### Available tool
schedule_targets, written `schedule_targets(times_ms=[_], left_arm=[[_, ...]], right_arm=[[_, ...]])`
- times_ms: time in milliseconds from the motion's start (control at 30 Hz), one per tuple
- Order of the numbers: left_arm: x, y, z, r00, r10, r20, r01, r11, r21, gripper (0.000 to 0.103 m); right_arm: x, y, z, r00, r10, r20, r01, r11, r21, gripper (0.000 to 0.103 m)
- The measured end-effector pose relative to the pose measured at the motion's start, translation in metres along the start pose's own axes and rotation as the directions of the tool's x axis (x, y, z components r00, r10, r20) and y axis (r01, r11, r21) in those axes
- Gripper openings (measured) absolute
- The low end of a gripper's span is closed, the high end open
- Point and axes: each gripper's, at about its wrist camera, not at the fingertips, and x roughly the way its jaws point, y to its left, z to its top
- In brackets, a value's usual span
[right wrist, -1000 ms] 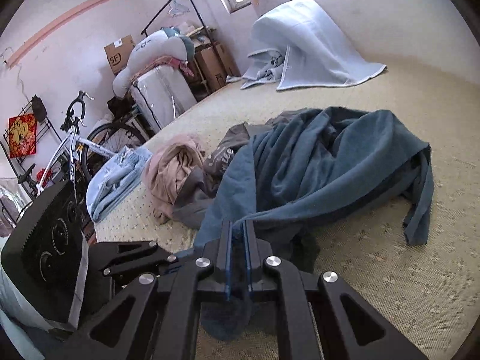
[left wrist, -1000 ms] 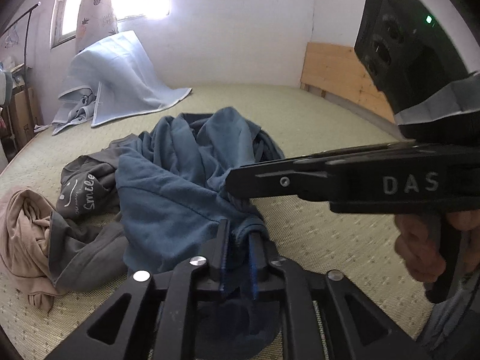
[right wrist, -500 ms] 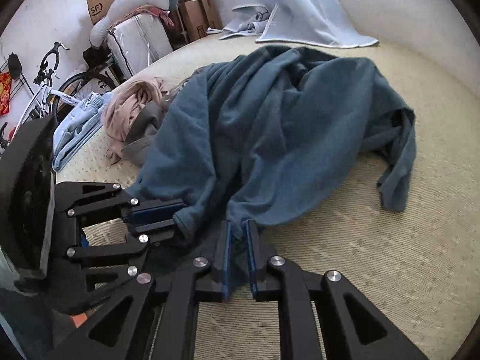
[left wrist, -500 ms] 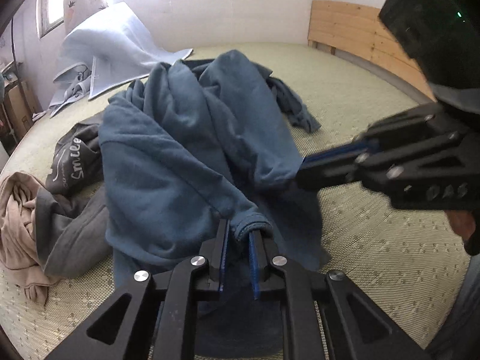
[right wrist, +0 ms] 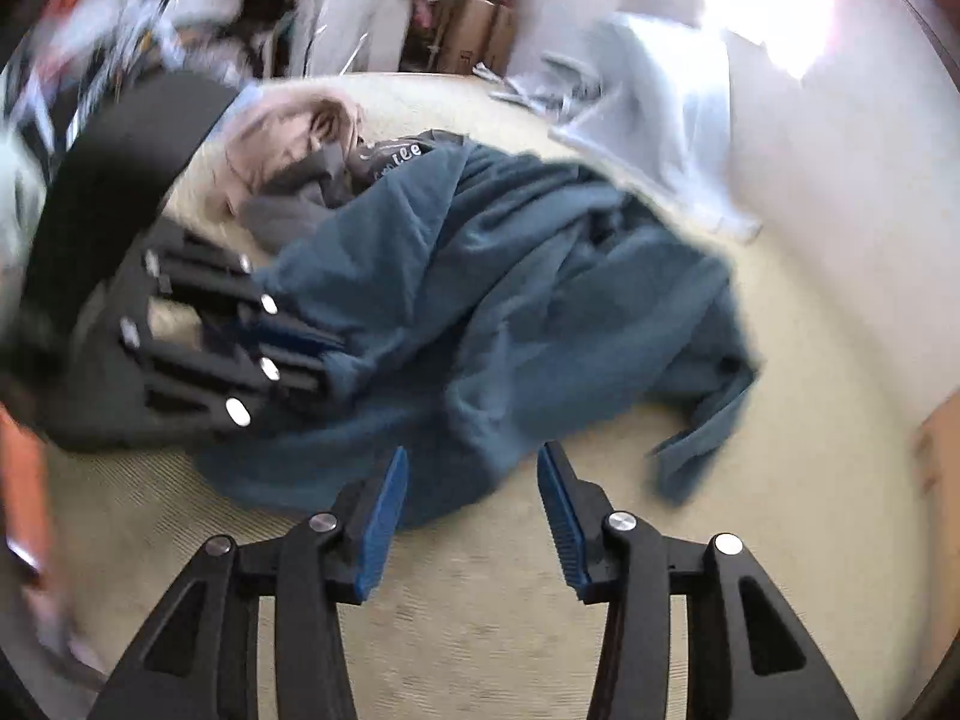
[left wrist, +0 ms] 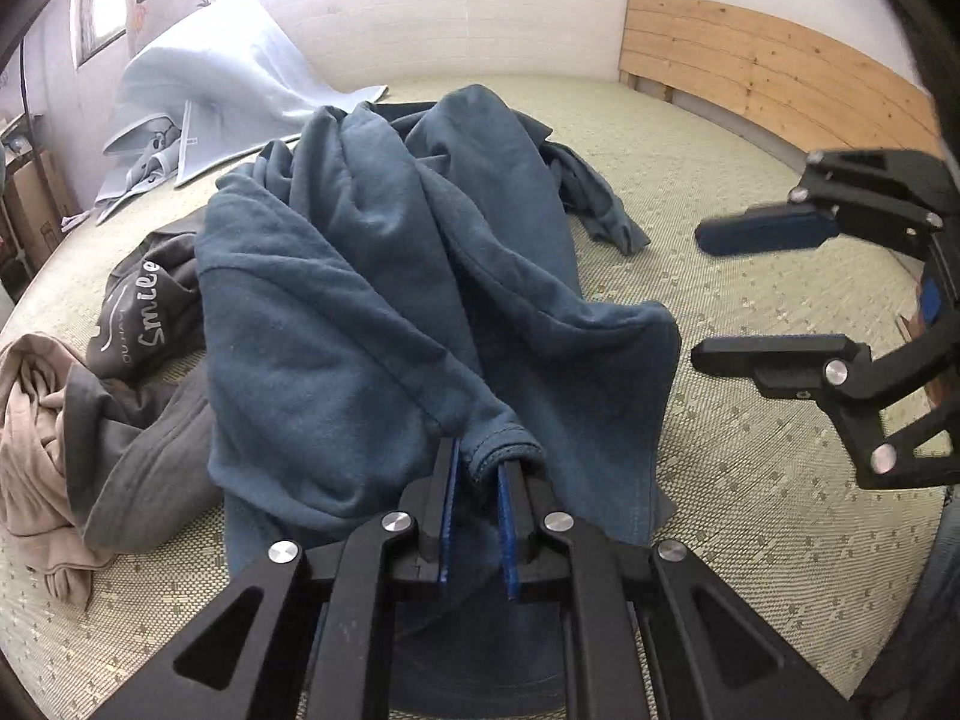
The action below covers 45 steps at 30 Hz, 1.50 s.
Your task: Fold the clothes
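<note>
One corner pinned, the other let go: we spread the blue top on the mat.

Our left gripper [left wrist: 477,486] is clenched on a hemmed edge of the blue top [left wrist: 384,276], the cloth bunched between its pads, so that edge stays anchored while the rest slumps in a heap on the mat [left wrist: 750,510]. Our right gripper [right wrist: 474,516] has just been opening; its jaws now stand apart with nothing pressed between them, the top's near edge lying just beyond the tips over bare mat. We judge it released in order to take a fresh hold farther along the edge. A grey shirt [left wrist: 144,312] and a pink garment [left wrist: 36,420] lie beside the top, waiting their turn.
</note>
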Motion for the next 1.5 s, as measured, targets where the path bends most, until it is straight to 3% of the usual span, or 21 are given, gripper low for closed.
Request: schedule_targets(times_ms=[100, 233, 367, 467, 733, 933, 1133, 1500], left_arm=[[-0.002, 0.003, 0.001, 1.0, -0.008, 0.003, 0.009, 1.0, -0.006, 0.012], [-0.004, 0.005, 0.0, 1.0, -0.012, 0.007, 0.012, 1.0, -0.008, 0.012], [-0.003, 0.008, -0.001, 1.0, -0.012, 0.009, 0.012, 1.0, -0.013, 0.012], [-0.002, 0.01, 0.001, 1.0, -0.013, 0.009, 0.013, 1.0, -0.019, 0.012], [-0.005, 0.013, 0.003, 1.0, -0.017, 0.02, 0.018, 0.999, -0.03, 0.012], [-0.013, 0.021, 0.004, 0.999, -0.02, 0.036, 0.022, 0.998, -0.057, 0.012], [-0.016, 0.028, 0.007, 0.999, -0.021, 0.044, 0.024, 0.997, -0.08, 0.011], [-0.018, 0.032, 0.007, 0.999, -0.017, 0.045, 0.021, 0.996, -0.09, 0.011]], right_arm=[[0.001, 0.023, -0.005, 0.985, -0.172, 0.022, 0.172, 0.961, -0.217, 0.051], [0.012, 0.045, -0.031, 0.917, -0.377, 0.127, 0.387, 0.769, -0.509, 0.06], [0.027, 0.054, -0.053, 0.89, -0.415, 0.191, 0.432, 0.627, -0.649, 0.068], [0.039, 0.054, -0.065, 0.883, -0.421, 0.208, 0.436, 0.57, -0.696, 0.068], [0.052, 0.056, -0.065, 0.859, -0.404, 0.315, 0.497, 0.511, -0.701, 0.067], [0.057, 0.058, -0.061, 0.847, -0.397, 0.353, 0.52, 0.488, -0.701, 0.045], [0.058, 0.066, -0.062, 0.816, -0.389, 0.428, 0.571, 0.43, -0.699, 0.045], [0.064, 0.081, -0.053, 0.829, -0.323, 0.457, 0.557, 0.402, -0.726, 0.039]])
